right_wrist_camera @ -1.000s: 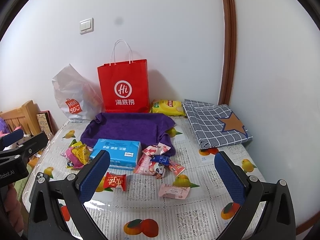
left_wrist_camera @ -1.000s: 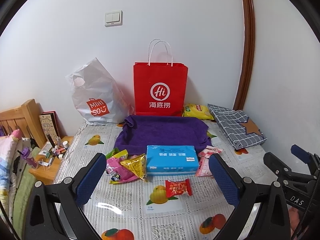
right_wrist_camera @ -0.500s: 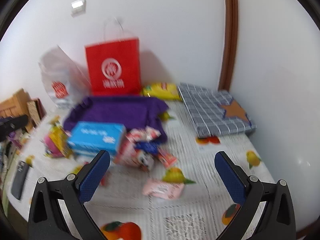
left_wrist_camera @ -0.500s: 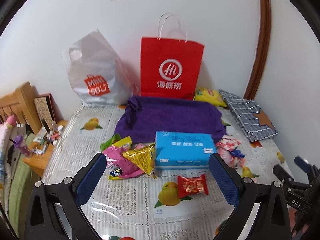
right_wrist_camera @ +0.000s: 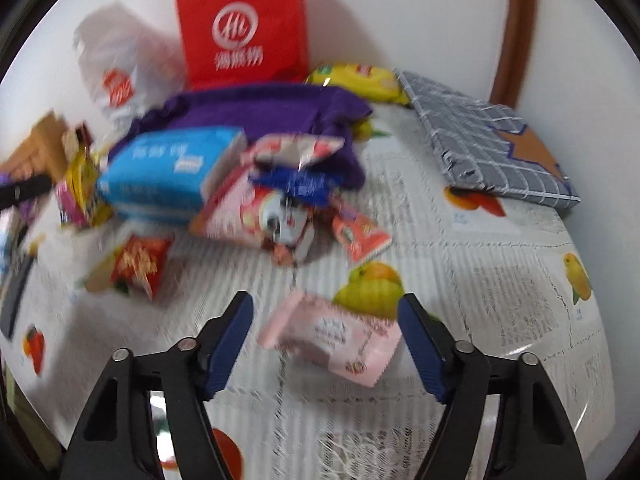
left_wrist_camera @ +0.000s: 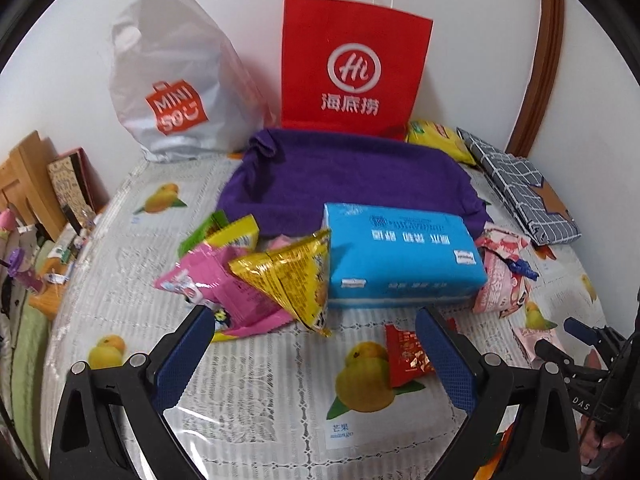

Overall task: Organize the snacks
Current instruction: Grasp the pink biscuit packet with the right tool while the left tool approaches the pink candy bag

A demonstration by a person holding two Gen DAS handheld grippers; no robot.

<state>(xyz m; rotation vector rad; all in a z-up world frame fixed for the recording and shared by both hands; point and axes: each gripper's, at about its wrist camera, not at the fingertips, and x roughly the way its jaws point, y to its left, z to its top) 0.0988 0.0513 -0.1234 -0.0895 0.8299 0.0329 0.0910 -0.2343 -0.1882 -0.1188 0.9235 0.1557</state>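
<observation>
Snacks lie scattered on a fruit-print tablecloth around a blue tissue pack (left_wrist_camera: pixel 400 256). In the left wrist view my left gripper (left_wrist_camera: pixel 316 354) is open and empty, low over the table, with a yellow foil packet (left_wrist_camera: pixel 292 276) and a pink packet (left_wrist_camera: pixel 216 284) just ahead and a small red packet (left_wrist_camera: pixel 406 354) by its right finger. In the blurred right wrist view my right gripper (right_wrist_camera: pixel 326 342) is open, its fingers on either side of a pale pink packet (right_wrist_camera: pixel 336 334). A heap of pink and red packets (right_wrist_camera: pixel 280 208) lies beyond.
A purple cloth basket (left_wrist_camera: pixel 348 176) sits behind the tissue pack. A red paper bag (left_wrist_camera: pixel 352 68) and a white plastic bag (left_wrist_camera: pixel 176 92) stand against the wall. A yellow bag (right_wrist_camera: pixel 360 80) and a grey checked folded bag (right_wrist_camera: pixel 488 144) lie at the back right.
Both grippers have moved forward and down toward the snacks. The right one has come around the pale pink packet. Both stay open.
</observation>
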